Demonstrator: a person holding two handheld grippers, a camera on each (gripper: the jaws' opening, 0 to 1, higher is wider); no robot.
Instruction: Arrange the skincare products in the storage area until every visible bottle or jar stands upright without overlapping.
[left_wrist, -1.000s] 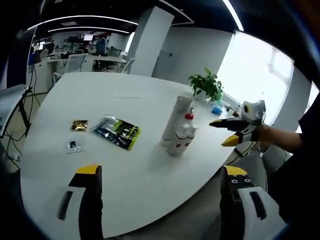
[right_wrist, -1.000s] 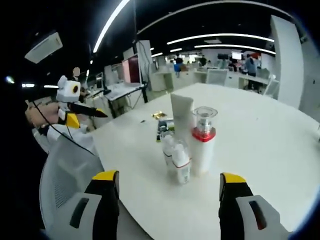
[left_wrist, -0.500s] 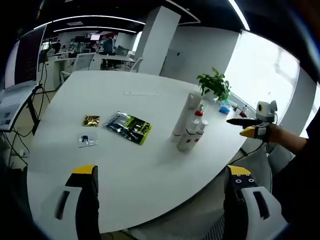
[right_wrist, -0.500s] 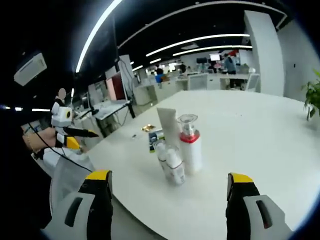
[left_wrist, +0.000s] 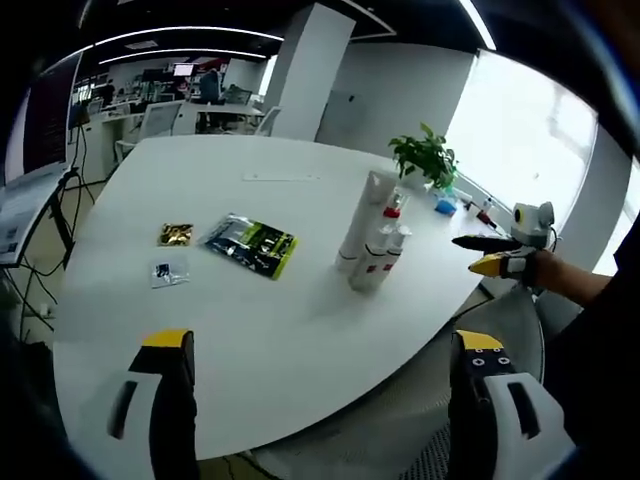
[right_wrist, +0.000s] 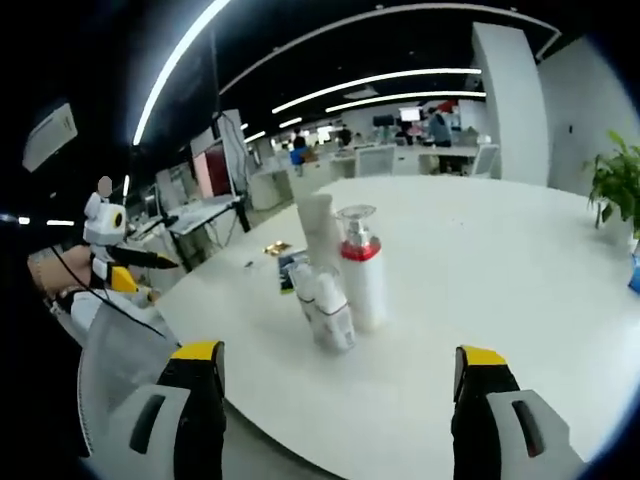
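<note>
Left gripper view: the left claw (left_wrist: 322, 375) stands wide open with nothing between its jaws, held off the near edge of a white bench (left_wrist: 290, 340). The skincare products form one tight upright cluster toward the far right part of the bench: a tall white tube (left_wrist: 358, 220), a pump bottle with a red collar (left_wrist: 389, 222) and two small white bottles (left_wrist: 376, 262) in front, all close together; whether they touch cannot be told. Well apart to the left lie a flat green-and-blue packet (left_wrist: 250, 243), a small gold sachet (left_wrist: 175, 234) and a small clear sachet (left_wrist: 165, 273). A potted plant (left_wrist: 426, 160) stands near the far edge. The right claw (left_wrist: 478, 254) enters from the right, held in a hand off the bench edge.

Right gripper view: the right claw (right_wrist: 340, 385) is likewise wide open and empty, facing the same cluster, with the pump bottle (right_wrist: 360, 268) beside the small bottles (right_wrist: 322, 302) and the tube (right_wrist: 316, 225) behind. The left claw (right_wrist: 140, 262) appears at left, its opening unclear from here
</note>
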